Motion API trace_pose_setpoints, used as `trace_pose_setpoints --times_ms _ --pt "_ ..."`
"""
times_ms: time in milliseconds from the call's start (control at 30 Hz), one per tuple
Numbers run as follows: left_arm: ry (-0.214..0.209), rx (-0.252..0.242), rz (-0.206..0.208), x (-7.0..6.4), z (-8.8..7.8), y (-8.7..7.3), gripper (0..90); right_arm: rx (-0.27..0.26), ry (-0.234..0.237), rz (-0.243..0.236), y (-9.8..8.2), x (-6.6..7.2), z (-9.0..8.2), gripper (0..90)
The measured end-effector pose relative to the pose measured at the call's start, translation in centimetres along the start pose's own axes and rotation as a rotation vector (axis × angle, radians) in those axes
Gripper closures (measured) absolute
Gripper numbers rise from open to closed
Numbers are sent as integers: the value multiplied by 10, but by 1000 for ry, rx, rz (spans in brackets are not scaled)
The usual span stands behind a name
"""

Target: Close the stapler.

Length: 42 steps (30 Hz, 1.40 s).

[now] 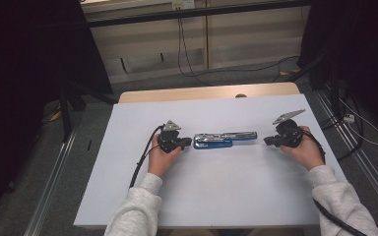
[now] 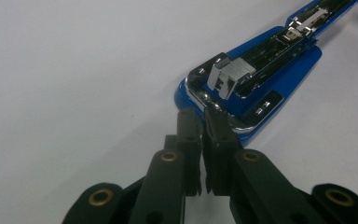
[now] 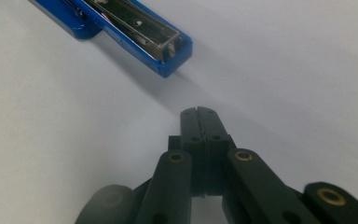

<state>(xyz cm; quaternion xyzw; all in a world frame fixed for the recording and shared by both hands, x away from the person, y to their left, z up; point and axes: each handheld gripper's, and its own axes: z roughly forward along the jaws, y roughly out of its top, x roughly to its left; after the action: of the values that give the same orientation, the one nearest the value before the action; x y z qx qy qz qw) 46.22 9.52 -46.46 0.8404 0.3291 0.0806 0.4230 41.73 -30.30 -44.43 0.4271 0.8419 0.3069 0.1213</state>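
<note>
A blue stapler [image 1: 225, 139] lies swung open flat across the middle of the white table [image 1: 216, 196], with its chrome staple channel facing up. My left gripper [image 1: 189, 142] is at the stapler's left end and is shut. In the left gripper view the closed tips [image 2: 203, 114] stand right at the stapler's [image 2: 261, 70] rounded blue and chrome corner, with nothing between them. My right gripper [image 1: 267, 141] lies off the stapler's right end. In the right gripper view its jaws [image 3: 198, 111] are pressed together, a short gap short of the stapler's blue tip [image 3: 168, 51].
A wooden table edge [image 1: 202, 92] shows beyond the white surface. Black cables [image 1: 187, 54] run over the floor behind it. Metal rails [image 1: 54, 182] flank the table on both sides, and dark curtains hang at the far left and right.
</note>
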Motion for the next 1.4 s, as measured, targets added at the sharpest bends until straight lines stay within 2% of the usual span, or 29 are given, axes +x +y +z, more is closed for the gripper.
trace_pose_setpoints --times_ms 100,133,367,700,900,1067,1100,1167,1233,1267,1333,1367,1400 --pt "-5 17 16 -2 4 -1 864 14 4 -20 4 5 8 900" --pt "6 29 32 -2 6 -1 864 12 3 -21 6 6 10 900" --pt "-9 29 31 -1 7 0 866 12 8 -52 16 14 19 900" --pt "4 31 42 -3 7 0 867 -41 23 -85 30 25 14 884" --pt "1 28 38 -2 7 -1 869 -52 19 -108 36 34 14 784" --pt "3 28 42 -3 7 -1 858 -86 46 -48 32 32 14 590" --pt "1 27 38 -2 7 -1 858 -86 46 -48 32 32 14 590" --pt "4 21 30 -2 6 -1 793 -95 62 -31 30 32 14 560" --pt "31 16 14 0 5 0 658 -105 68 -28 28 32 14 513" --pt "23 12 14 1 3 -1 576 -101 71 -30 27 32 14 496" --pt "13 -4 17 1 -1 -2 535 -87 70 -28 25 34 13 460" --pt "5 -4 5 1 -3 -3 448 -90 78 -29 23 35 10 433" --pt "-5 -5 -2 0 -6 -3 448 -90 78 -29 23 35 10 433"
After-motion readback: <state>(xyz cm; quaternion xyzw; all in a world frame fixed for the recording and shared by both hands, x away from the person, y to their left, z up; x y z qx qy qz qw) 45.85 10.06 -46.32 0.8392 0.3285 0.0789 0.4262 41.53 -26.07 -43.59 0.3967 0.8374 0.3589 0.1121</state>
